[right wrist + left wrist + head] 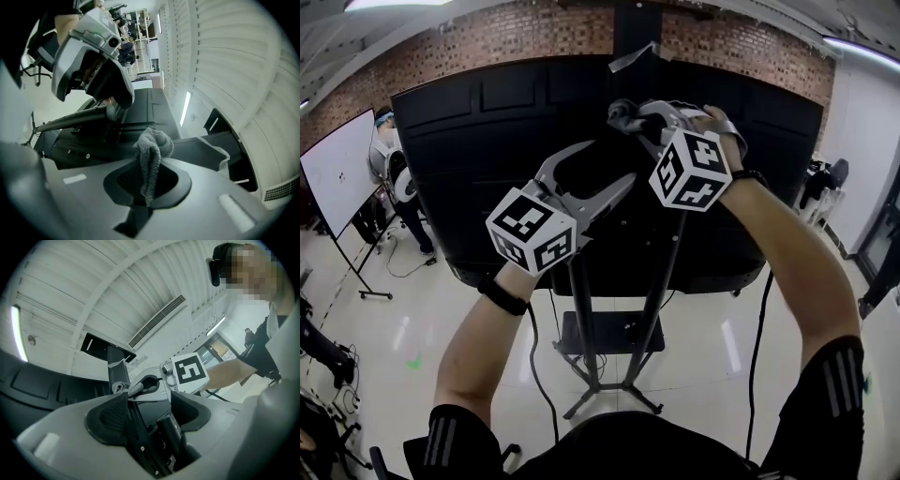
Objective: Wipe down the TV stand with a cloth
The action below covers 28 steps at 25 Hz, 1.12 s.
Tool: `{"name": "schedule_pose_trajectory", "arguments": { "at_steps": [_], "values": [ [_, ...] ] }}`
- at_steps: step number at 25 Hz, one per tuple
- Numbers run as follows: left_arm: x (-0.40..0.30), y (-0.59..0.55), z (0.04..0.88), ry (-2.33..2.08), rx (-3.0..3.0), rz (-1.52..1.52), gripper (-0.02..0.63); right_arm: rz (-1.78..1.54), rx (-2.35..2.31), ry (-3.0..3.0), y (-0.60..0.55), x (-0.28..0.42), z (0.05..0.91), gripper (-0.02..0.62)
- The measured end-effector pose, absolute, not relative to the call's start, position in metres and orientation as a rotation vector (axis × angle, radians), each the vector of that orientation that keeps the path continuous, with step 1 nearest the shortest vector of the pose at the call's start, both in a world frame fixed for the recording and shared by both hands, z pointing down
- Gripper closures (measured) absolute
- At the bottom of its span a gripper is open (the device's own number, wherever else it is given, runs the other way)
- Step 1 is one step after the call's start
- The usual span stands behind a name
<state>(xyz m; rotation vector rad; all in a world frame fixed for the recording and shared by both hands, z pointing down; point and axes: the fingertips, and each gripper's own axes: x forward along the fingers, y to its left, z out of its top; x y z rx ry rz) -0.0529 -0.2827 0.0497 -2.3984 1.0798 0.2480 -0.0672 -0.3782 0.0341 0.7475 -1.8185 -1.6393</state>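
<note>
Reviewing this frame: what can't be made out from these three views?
Head view: the cloth is mostly hidden behind the right gripper, so contact with the TV is unclear.
Head view: dust or smears on the stand are too small and dark to see.
All views: the TV's screen side faces away.

Black sleeves (450,441), white stripes; black wristband (502,296); right gripper (628,120) grey; black-white marker cube (689,169).
</note>
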Motion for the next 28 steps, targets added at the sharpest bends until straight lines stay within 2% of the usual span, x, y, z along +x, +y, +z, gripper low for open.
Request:
{"name": "schedule_pose_trajectory", "arguments": {
  "at_steps": [28],
  "values": [
    [-0.083,-0.285,0.183,1.227,-2.501,0.168,0.301,-1.718,0.652,-1.286,-0.387,-0.075,0.208,0.574]
  ]
}}
